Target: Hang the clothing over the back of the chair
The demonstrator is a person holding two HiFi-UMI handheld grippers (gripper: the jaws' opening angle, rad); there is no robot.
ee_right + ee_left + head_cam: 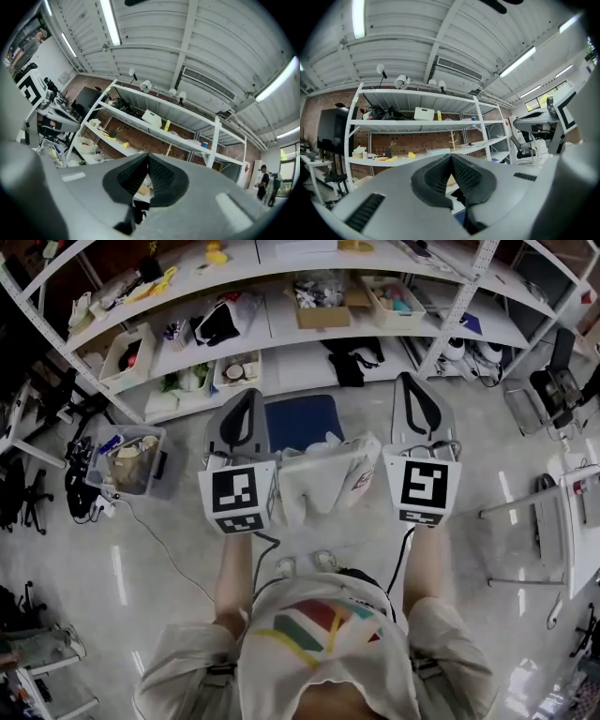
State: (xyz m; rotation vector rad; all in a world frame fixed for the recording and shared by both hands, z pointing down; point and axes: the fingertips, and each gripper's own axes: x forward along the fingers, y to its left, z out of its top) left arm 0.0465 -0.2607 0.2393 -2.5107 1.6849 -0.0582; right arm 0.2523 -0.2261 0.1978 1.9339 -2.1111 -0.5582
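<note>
Clothing (328,479) | draped on blue chair (300,420), long axis left-right | L gripper (451,157), R gripper (147,158) jaws clenched, empty

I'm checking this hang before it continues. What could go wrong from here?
The white garment hangs between the left gripper and right gripper, yet hardly any cloth shows at their closed jaws, so it might slip out. The blue chair lies partly hidden under the cloth, so the drape may miss its back.
</note>
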